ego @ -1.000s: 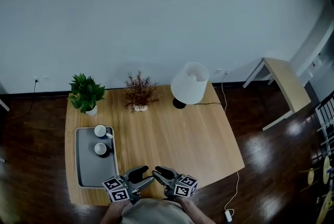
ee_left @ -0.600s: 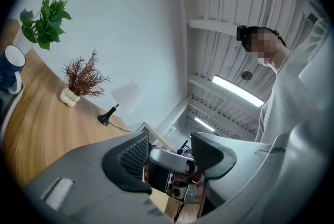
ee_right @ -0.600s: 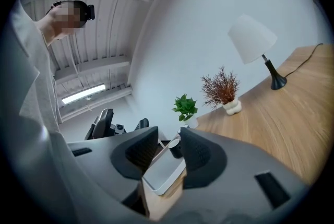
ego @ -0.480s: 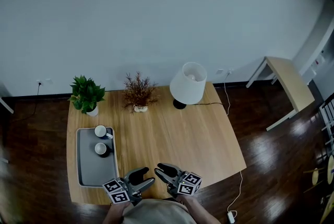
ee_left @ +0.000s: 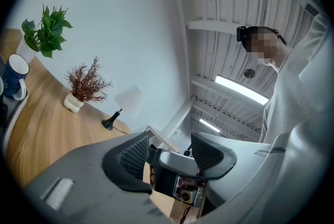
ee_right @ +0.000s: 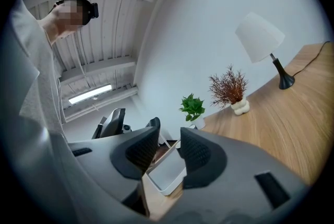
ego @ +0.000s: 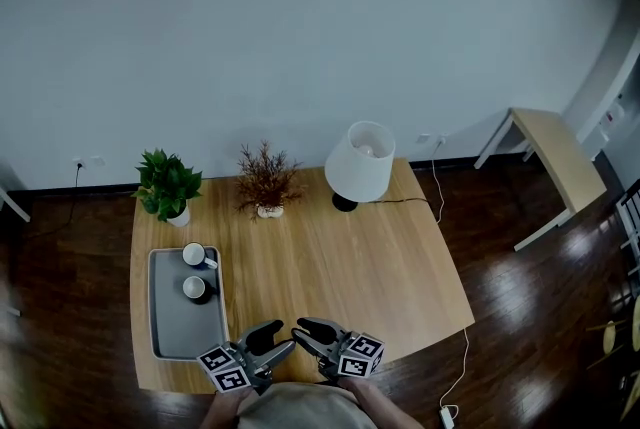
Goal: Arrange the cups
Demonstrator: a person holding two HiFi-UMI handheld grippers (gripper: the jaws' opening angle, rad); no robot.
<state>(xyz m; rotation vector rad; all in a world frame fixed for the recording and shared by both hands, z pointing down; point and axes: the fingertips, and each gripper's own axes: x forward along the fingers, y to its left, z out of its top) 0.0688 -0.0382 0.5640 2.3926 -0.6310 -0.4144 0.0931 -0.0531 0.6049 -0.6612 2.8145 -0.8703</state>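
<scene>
Both grippers hang close to your body, at the near edge of the worktop [ego: 340, 257]. The left gripper [ego: 283, 337] has its jaws apart and grasps nothing. The right gripper [ego: 299, 328] has its jaws partly apart and is empty too. Their tips almost point at each other.

The two cups are in front of the left gripper and off to its left. They stand side by side at the far end of the gray tray [ego: 185, 332]. The far cup [ego: 194, 254] and the near cup [ego: 195, 287] are close together, but I can't tell if they touch.

I think the left gripper should do the next reach, because the tray is on its side. Turn it away from the right gripper first, so they don't bump. Go over the tray rim, not into it. Pick the near cup first, since the far one is behind it. Open the jaws wider than the cup before you come down. Slide one jaw between the two cups gently, so you don't knock the far one. Squeeze slowly. Lift straight up so it doesn't tip.
</scene>
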